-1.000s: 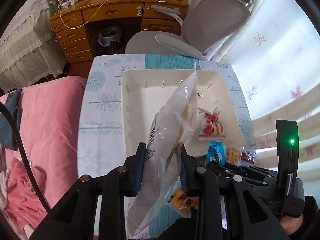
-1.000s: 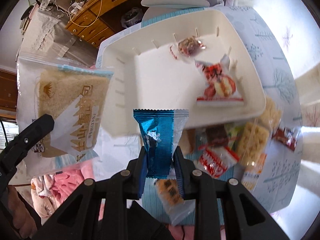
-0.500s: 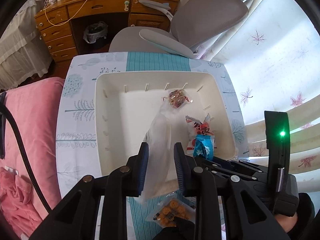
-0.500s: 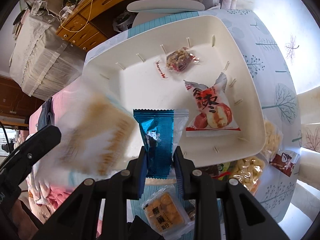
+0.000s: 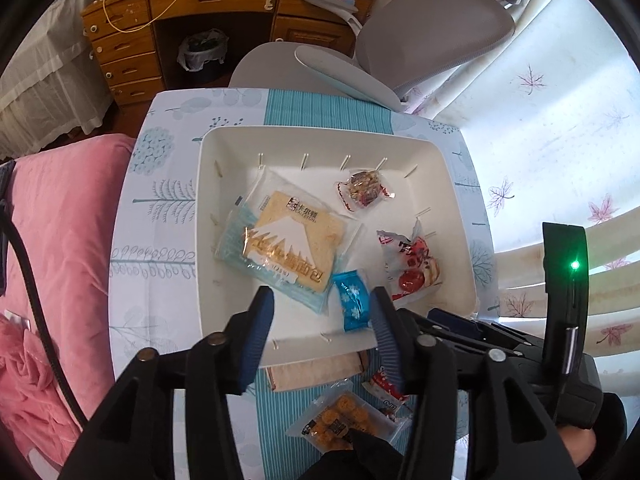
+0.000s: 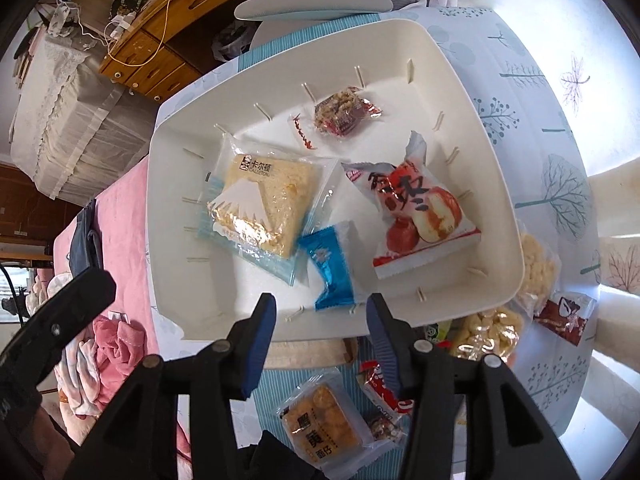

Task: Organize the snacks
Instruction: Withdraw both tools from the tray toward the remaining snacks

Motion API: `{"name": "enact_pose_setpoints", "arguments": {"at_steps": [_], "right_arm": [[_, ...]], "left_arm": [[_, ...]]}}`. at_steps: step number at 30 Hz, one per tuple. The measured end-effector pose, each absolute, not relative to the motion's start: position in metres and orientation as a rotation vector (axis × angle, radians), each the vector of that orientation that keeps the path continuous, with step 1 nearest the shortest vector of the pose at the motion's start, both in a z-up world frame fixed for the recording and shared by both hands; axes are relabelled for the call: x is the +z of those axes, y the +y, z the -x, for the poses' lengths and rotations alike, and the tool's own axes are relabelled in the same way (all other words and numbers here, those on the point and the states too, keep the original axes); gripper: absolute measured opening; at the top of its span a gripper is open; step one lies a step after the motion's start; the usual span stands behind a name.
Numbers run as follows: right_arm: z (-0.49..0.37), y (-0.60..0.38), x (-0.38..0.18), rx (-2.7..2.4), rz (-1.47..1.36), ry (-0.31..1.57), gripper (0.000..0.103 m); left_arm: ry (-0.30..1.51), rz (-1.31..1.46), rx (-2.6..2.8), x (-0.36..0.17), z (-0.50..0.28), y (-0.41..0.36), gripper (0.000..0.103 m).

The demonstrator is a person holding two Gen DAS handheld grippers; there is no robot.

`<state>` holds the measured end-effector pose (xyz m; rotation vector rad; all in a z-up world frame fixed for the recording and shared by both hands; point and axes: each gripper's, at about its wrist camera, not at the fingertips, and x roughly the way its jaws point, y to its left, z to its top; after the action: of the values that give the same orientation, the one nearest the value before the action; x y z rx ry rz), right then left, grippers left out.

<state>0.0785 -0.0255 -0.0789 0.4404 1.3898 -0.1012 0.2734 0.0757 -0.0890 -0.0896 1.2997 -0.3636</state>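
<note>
Nearest the cameras, the left gripper [image 5: 320,312] and the right gripper [image 6: 320,320] have both just been opening; their jaws stand apart with nothing pressed between them. Just beyond the fingers, several snacks lie unsorted on the table's near edge: an orange cookie pack [image 6: 320,424], a red-and-white wrapper [image 6: 380,392], a beige packet [image 5: 316,368] against the tray's near wall, and puffed snack bags [image 6: 488,332] by the tray's near right corner. Farther on, the white tray [image 5: 208,200] holds four items: the blue packet [image 6: 330,268] near its near wall, the bread pack [image 6: 264,208] toward its left side, a red-and-white pastry bag [image 6: 420,216] at right, and a small nut bar [image 6: 344,114] at the far wall. By my reckoning the job is roughly halfway.
</note>
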Motion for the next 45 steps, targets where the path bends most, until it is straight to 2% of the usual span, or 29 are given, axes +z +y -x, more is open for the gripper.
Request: {"name": "enact_pose_setpoints", "arguments": {"at_steps": [29, 45], "right_arm": [[0.059, 0.043, -0.044, -0.169, -0.478, 1.257, 0.048], [0.120, 0.032, -0.061, -0.192, -0.472, 1.290, 0.048]], "left_arm": [[1.292, 0.113, -0.421, -0.072, -0.125, 0.158, 0.050], [1.325, 0.069, -0.385, -0.085, -0.080, 0.153, 0.050]]}}
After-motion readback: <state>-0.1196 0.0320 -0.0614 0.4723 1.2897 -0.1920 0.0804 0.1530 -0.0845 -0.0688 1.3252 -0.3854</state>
